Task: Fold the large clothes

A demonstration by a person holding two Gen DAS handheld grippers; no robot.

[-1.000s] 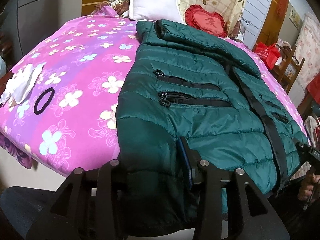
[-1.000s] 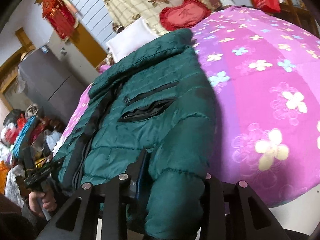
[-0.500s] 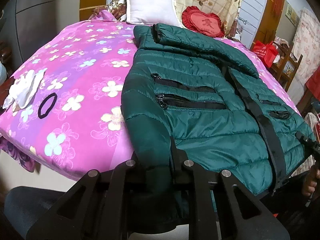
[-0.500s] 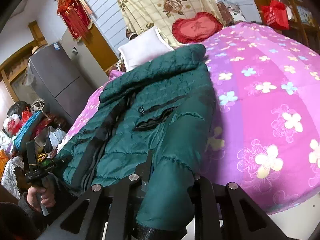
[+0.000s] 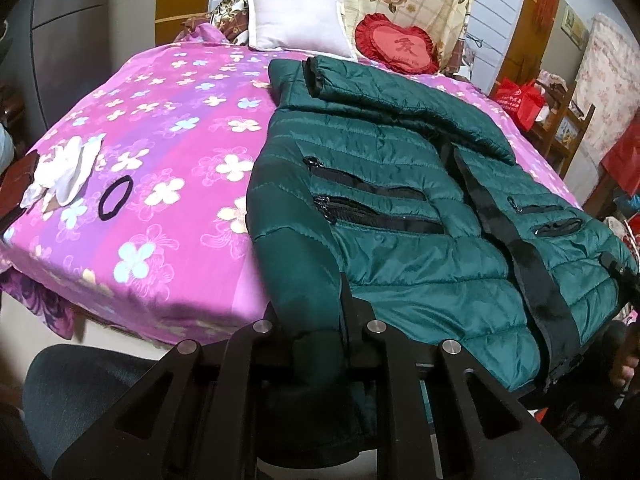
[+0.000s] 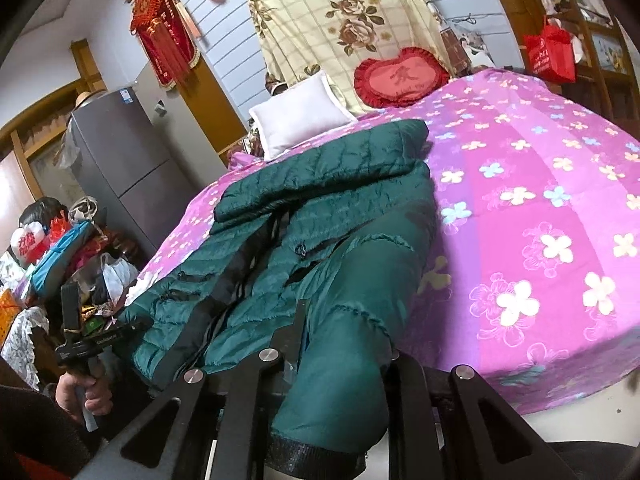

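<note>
A dark green quilted jacket [image 5: 400,208] lies front-up on a pink flowered bedspread [image 5: 168,168], its hem and both sleeves at the near edge of the bed. My left gripper [image 5: 316,320] is shut on the end of one sleeve [image 5: 296,264], which hangs over the bed edge. My right gripper [image 6: 340,344] is shut on the other sleeve [image 6: 360,292], its black cuff hanging below the jaws. The jacket [image 6: 288,232] also shows in the right wrist view, with the left gripper [image 6: 92,340] and the hand holding it at far left.
A white pillow [image 5: 296,24] and a red heart cushion [image 5: 396,46] lie at the head of the bed. A white cloth [image 5: 64,172] and a black hair band [image 5: 116,198] lie on the bedspread's left. A grey fridge [image 6: 120,168] and cluttered bags stand beside the bed.
Both grippers have drawn back and lifted a little with the sleeve ends held. The sleeves are pulled straighter toward the near bed edge, and more of the room shows above the bed.
</note>
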